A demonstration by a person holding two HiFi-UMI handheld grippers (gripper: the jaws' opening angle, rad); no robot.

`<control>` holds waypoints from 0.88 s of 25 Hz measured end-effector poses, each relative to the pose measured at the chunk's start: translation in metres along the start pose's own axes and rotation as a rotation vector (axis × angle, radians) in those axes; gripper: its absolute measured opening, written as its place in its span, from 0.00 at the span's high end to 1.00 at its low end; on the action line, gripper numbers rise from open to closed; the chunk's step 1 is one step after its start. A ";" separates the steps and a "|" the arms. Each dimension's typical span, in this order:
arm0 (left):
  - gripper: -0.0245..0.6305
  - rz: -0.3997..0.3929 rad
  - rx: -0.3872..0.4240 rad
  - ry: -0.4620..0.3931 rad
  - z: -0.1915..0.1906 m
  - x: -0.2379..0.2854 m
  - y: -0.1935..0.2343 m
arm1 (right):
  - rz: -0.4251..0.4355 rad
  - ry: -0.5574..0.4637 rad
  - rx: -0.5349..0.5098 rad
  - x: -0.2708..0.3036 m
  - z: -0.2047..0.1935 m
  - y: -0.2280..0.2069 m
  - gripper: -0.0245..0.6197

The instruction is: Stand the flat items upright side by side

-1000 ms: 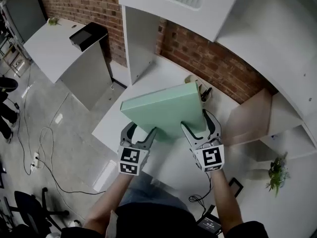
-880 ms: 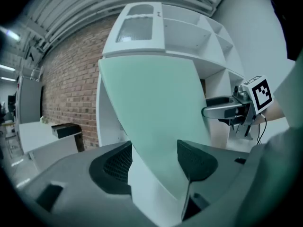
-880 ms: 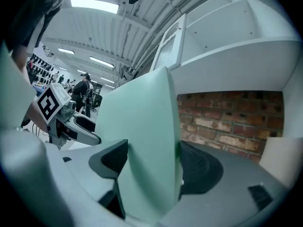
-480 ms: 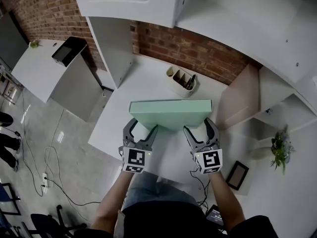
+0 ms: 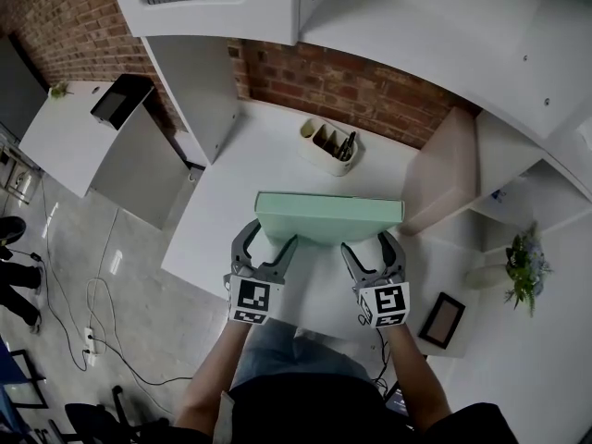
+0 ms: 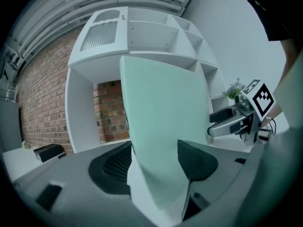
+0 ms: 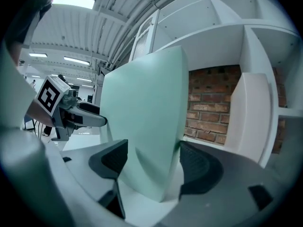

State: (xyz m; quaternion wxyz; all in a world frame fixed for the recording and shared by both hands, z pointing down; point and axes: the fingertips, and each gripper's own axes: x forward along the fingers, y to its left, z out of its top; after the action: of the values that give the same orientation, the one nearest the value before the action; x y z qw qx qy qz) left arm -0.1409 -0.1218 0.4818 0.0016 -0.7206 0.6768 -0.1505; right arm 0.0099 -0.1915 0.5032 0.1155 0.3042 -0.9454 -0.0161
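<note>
Your left gripper (image 5: pixel 267 245) and right gripper (image 5: pixel 370 246) clamp the slab (image 5: pixel 328 218) upright.
Jaws wide, pressing its near edge, on your side of the pen pot (image 5: pixel 330 146).

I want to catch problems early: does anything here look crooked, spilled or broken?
Nothing stands out. The green panel is upright and level, clamped by the left gripper and the right gripper. The pen holder on the desk stands upright, nothing spilled.

Bench (image 5: pixel 254 160) open left of the green board (image 5: pixel 328 218). Pen caddy (image 5: pixel 328 146) stands behind it; an upright panel (image 5: pixel 444 178) blocks the right.
</note>
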 end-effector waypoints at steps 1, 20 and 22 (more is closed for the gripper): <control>0.53 -0.002 -0.014 0.001 0.000 0.000 0.000 | 0.003 -0.003 0.005 0.000 0.001 0.000 0.43; 0.53 0.025 -0.084 -0.025 0.004 -0.007 0.004 | 0.299 -0.011 0.026 -0.001 0.011 -0.022 0.31; 0.53 0.032 -0.095 -0.029 0.004 -0.011 0.005 | 0.371 -0.011 0.008 0.007 0.020 -0.026 0.31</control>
State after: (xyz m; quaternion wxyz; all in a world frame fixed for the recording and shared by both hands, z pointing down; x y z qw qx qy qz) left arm -0.1452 -0.1122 0.4740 -0.0206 -0.7110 0.6946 -0.1076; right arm 0.0153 -0.2177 0.4829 0.1103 0.1248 -0.9860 0.0074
